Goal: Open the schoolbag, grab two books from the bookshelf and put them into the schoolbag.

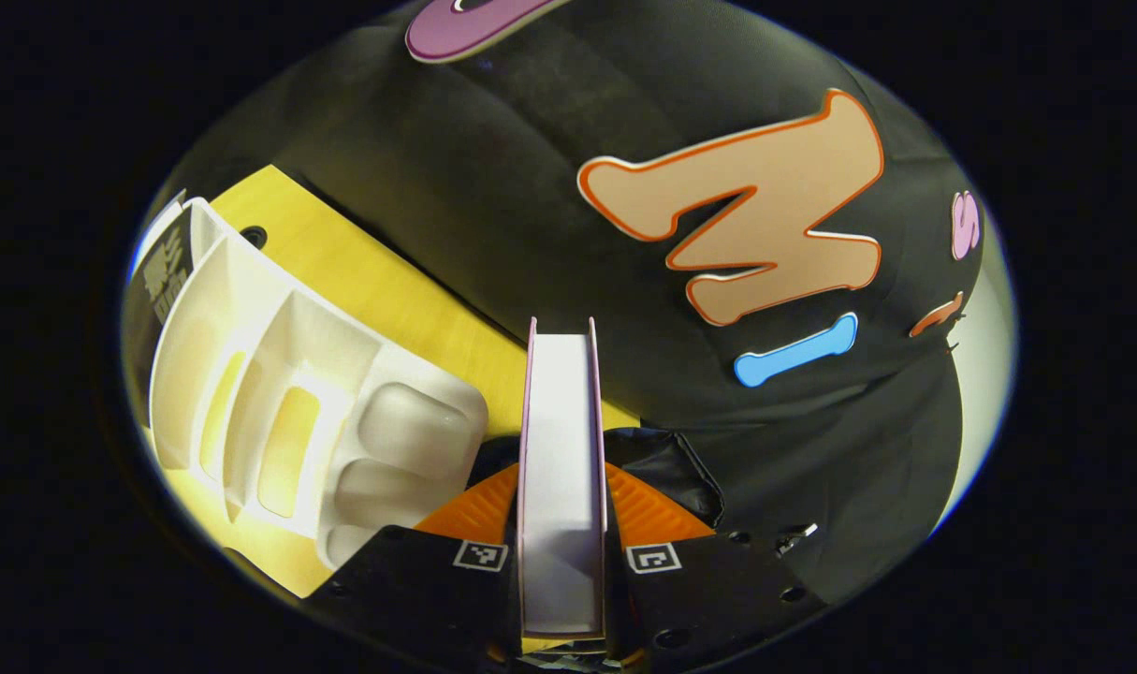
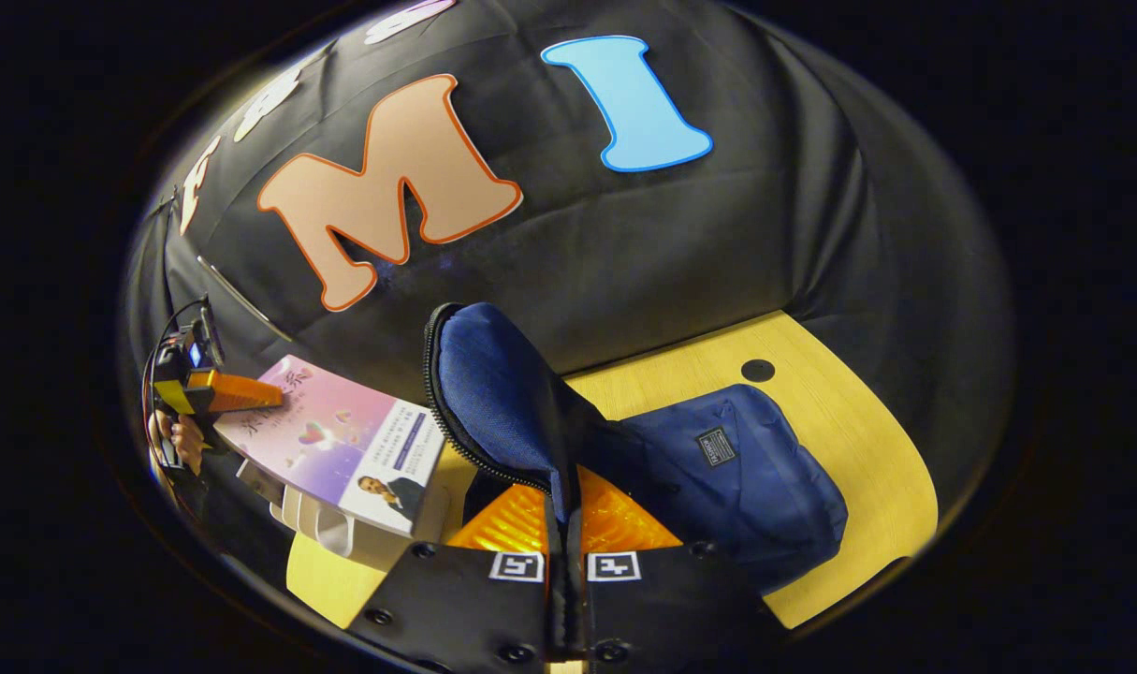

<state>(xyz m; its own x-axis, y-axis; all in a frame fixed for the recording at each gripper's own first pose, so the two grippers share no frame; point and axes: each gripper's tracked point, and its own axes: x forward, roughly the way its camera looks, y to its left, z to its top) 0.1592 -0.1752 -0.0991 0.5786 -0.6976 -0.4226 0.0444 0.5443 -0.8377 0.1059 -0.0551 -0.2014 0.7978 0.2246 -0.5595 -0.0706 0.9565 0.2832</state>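
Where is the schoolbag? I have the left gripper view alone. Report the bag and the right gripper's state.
Observer: The schoolbag lies on the yellow table, seen in the right gripper view.
Operator: State the right gripper's grip.
Observer: The right gripper is shut on the bag's flap and holds it raised, zipper edge showing.
Operator: Place my book against that flap.
Observer: The book, held by the left gripper, hangs above the white bookshelf. It is to the left of the flap in that picture, apart from it and not yet in the bag.
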